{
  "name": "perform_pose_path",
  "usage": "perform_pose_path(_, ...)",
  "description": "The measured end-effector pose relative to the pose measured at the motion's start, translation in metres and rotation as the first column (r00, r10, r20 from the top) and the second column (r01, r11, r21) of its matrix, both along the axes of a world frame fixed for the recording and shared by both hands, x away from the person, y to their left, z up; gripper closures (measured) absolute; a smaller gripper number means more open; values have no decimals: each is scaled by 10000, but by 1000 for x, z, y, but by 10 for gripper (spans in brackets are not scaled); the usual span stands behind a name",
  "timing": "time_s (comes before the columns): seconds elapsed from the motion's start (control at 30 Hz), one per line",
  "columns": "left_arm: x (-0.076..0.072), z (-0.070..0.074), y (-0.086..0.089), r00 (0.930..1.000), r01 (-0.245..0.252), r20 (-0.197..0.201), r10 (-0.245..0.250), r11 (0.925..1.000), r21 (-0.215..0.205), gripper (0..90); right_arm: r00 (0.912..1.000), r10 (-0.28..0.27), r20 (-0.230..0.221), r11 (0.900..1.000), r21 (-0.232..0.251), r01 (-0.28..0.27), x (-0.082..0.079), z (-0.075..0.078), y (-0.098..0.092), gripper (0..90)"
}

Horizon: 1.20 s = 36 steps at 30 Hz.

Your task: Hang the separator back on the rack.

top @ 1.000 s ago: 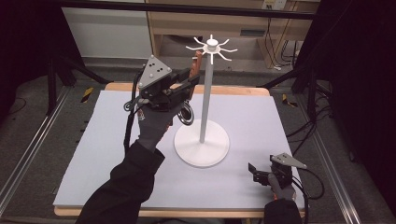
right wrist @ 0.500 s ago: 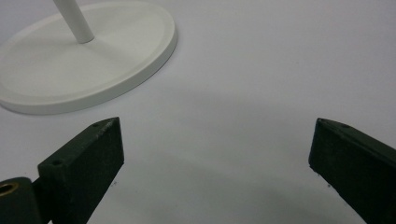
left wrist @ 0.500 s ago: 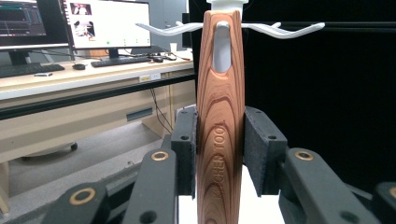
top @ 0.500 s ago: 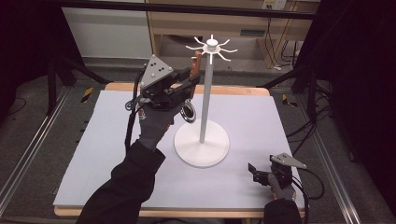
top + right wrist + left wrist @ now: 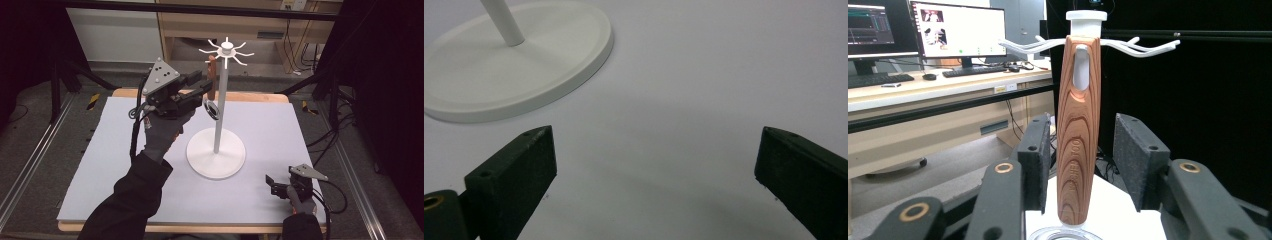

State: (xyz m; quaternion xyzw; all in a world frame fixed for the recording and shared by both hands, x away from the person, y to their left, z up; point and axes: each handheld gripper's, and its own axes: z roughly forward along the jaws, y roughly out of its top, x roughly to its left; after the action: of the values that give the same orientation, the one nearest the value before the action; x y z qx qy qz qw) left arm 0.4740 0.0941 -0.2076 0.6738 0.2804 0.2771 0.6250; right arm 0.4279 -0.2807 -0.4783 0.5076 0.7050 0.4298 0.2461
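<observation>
A utensil with a wooden handle (image 5: 1078, 130) hangs by its slot from a hook of the white stand (image 5: 220, 115). A metal ring (image 5: 212, 110) at its lower end shows in the high view. My left gripper (image 5: 1083, 122) is raised beside the stand's pole, one pad on each side of the handle (image 5: 212, 75). Its jaws have just been opening and a small gap shows between each pad and the wood. My right gripper (image 5: 278, 184) rests low near the table's front right, open, with bare mat between its fingers (image 5: 514, 170).
The stand's round base (image 5: 216, 152) sits mid-table on the pale mat (image 5: 100, 165); its rim (image 5: 574, 60) lies ahead and left of the right gripper. Several white hooks (image 5: 240, 54) spread from the stand's top. A desk with monitors (image 5: 958, 30) stands behind.
The left gripper's jaws have spread away from the wooden handle, which now hangs more upright from the hook. Neither hand has shifted.
</observation>
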Motion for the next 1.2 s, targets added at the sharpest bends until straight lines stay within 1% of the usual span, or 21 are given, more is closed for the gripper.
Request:
perform_pose_path(0.07,-1,-1,1,10000,21,-34,-21,10000,43,564,10000,5,-5,10000,-2,-5,0,0,0,37)
perform_pose_path(0.1,-3,-2,2,10000,42,-34,-41,9998,208,541,10000,18,-24,10000,-8,-18,0,0,0,37)
perform_pose_path(0.33,-8,-11,13,9997,103,-218,-94,9991,400,479,10000,34,-19,10000,-29,-35,0,-1,0,37)
perform_pose_path(0.43,-11,-19,21,9995,60,-326,-45,9989,457,458,10000,5,-31,10000,-80,-6,1,-1,1,37)
perform_pose_path(0.47,-12,-25,28,9992,7,-405,14,9987,508,441,10000,26,-60,10000,-96,-26,1,-2,1,37)
perform_pose_path(0.53,-12,-28,32,9989,-27,-475,51,9987,517,428,10000,7,-64,10000,-84,-8,1,-2,1,37)
perform_pose_path(0.6,-12,-40,45,9970,-1,-777,27,9994,341,416,10000,8,-58,9999,-104,-9,1,-2,1,37)
perform_pose_path(0.63,-12,-40,45,9970,-1,-777,27,9994,341,413,10000,8,-58,9999,-104,-9,1,-2,1,37)
perform_pose_path(0.7,-11,-52,58,9939,-271,-1060,309,9989,377,402,10000,6,-72,9999,-111,-7,1,-2,1,37)
perform_pose_path(0.77,-11,-56,63,9928,-393,-1112,445,9980,486,389,10000,9,-80,9999,-124,-10,1,-2,2,37)
perform_pose_path(0.8,-11,-64,71,9905,-599,-1202,673,9962,640,386,10000,10,-84,9999,-172,-12,1,-3,2,37)
perform_pose_path(0.83,-11,-64,71,9905,-599,-1202,673,9962,640,381,10000,10,-84,9999,-172,-12,1,-3,2,37)
perform_pose_path(0.87,-11,-72,79,9880,-762,-1281,867,9935,843,379,10000,1,-88,9998,-178,-3,1,-3,2,37)
perform_pose_path(0.9,-11,-72,79,9880,-762,-1281,867,9935,843,377,10000,1,-88,9998,-178,-3,1,-3,2,37)
perform_pose_path(0.93,-12,-82,88,9855,-880,-1369,1002,9918,928,374,10000,-6,-90,9999,-173,4,1,-3,2,36)
perform_pose_path(0.97,-12,-82,88,9855,-880,-1369,1002,9918,928,373,9999,-28,-111,9998,-186,26,1,-3,2,36)
perform_pose_path(1.03,-12,-93,95,9828,-997,-1452,1140,9898,1018,370,9999,-6,-112,9998,-217,4,1,-3,2,37)
perform_pose_path(1.1,-12,-105,100,9784,-1059,-1654,1237,9880,1125,367,9999,-8,-110,9998,-215,6,1,-3,2,37)
perform_pose_path(1.13,-10,-116,105,9732,-1078,-1890,1308,9860,1270,365,9999,-13,-107,9998,-221,10,1,-3,2,36)
perform_pose_path(1.17,-10,-116,105,9732,-1078,-1890,1308,9860,1270,363,9999,-13,-107,9998,-221,10,1,-3,2,36)
perform_pose_path(1.2,-10,-127,109,9674,-1155,-2084,1437,9832,1416,362,10000,-10,-97,9996,-265,7,1,-3,2,36)
